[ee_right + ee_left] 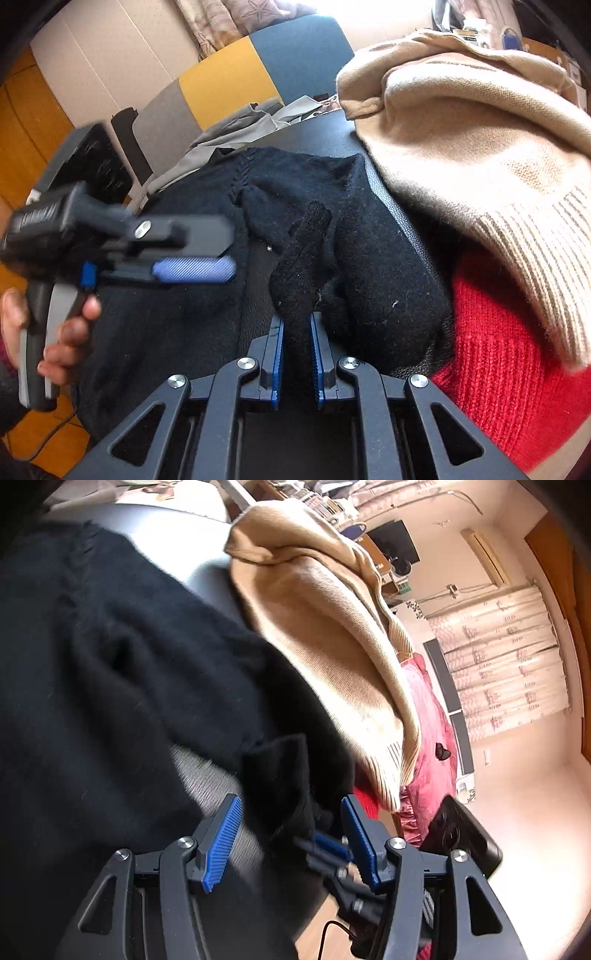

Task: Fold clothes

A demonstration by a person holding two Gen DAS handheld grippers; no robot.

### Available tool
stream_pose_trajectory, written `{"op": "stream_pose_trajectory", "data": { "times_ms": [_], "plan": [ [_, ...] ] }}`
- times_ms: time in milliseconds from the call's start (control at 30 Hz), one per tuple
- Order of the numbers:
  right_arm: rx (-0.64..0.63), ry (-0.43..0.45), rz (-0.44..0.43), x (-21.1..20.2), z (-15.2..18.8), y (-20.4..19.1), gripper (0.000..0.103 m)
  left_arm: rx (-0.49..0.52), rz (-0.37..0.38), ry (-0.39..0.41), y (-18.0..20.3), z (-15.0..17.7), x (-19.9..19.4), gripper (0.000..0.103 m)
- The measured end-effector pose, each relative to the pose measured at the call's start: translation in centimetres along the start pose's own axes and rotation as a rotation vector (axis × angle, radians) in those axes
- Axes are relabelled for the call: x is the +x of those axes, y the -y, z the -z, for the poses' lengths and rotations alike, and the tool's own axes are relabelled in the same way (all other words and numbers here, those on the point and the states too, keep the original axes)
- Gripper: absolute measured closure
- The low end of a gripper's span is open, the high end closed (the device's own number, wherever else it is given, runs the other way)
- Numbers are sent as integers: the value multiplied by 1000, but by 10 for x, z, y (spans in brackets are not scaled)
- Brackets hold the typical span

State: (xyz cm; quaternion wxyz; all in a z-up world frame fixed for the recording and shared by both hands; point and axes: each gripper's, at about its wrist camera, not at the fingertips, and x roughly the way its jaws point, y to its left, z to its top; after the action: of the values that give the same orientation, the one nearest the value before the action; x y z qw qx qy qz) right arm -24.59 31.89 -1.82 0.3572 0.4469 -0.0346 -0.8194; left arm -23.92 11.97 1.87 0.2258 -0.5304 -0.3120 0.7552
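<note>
A black knit sweater point(369, 236) lies spread on the dark table point(317, 129). My right gripper point(297, 325) is shut on a bunched black sleeve end point(299, 258) that rises from between its blue pads. My left gripper point(231, 254), held by a hand point(62, 332), hovers blurred over the sweater's left part with its jaws apart. In the left wrist view, the left gripper point(290, 801) stands open around the same black sleeve end point(277, 775), its pads not pressing it. The black sweater point(92, 664) fills the left of that view. The right gripper's fingertips point(325, 843) show just below.
A beige sweater point(461, 147) is heaped on the right, over a red knit garment point(498, 350). A grey garment point(240, 133) lies at the table's far side. Grey, yellow and blue chair backs point(229, 81) stand behind. A pink garment point(424, 738) hangs beside the beige sweater point(321, 627).
</note>
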Motion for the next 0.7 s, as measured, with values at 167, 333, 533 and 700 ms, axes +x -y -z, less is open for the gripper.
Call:
{"op": "stream_pose_trajectory", "data": {
  "times_ms": [167, 333, 533, 700],
  "plan": [
    [-49, 4, 3, -1, -1, -10, 68, 62, -59, -81, 21, -14, 27, 46],
    [-95, 10, 8, -1, 0, -21, 51, 45, -145, -153, 20, -11, 48, 73],
    [-40, 43, -3, -19, -4, -13, 37, 38, -151, -14, 24, -7, 18, 99],
    [39, 99, -33, -50, -4, -4, 24, 53, -100, 162, 44, -15, -42, 99]
  ]
}}
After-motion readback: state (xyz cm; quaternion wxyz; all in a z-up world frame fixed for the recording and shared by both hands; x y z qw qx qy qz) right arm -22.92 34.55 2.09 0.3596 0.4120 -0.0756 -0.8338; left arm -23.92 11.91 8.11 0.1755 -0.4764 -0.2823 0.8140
